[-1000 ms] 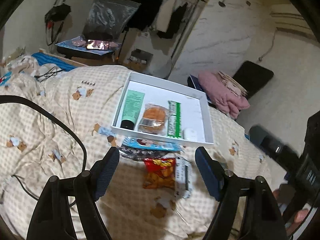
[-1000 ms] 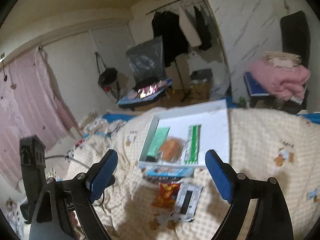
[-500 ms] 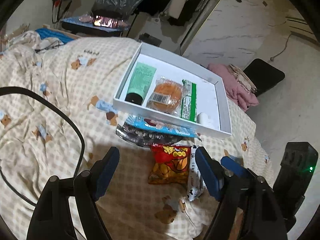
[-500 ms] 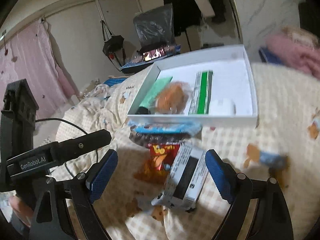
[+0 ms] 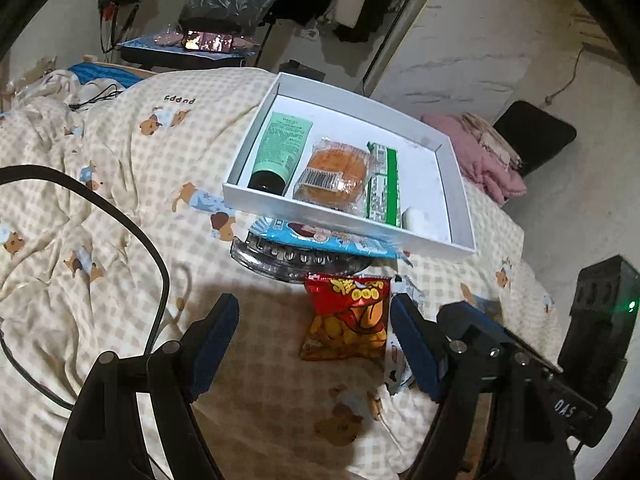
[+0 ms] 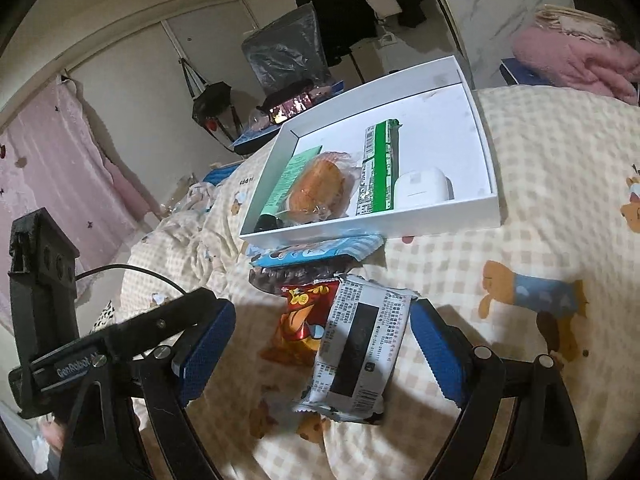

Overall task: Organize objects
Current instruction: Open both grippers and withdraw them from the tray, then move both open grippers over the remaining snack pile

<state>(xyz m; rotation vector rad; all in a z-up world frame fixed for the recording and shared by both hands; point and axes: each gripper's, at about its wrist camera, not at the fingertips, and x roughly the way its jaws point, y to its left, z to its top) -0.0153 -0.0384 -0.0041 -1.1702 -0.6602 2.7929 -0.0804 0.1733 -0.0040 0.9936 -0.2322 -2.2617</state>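
Left wrist view: both grippers are sinking closer to the bed; left gripper (image 5: 314, 344) is gaping empty around the red bag (image 5: 346, 318); right gripper (image 6: 320, 354) is straddling the white packet (image 6: 356, 348), wide, ungripped; tray (image 5: 348, 216) is waiting beyond.

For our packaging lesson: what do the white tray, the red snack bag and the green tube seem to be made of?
White tray: probably matte cardboard, with thin, sharply folded walls.
Red snack bag: glossy plastic or foil film, crinkled, catching highlights.
Green tube: likely soft matte plastic with a flat crimped end and dark cap.
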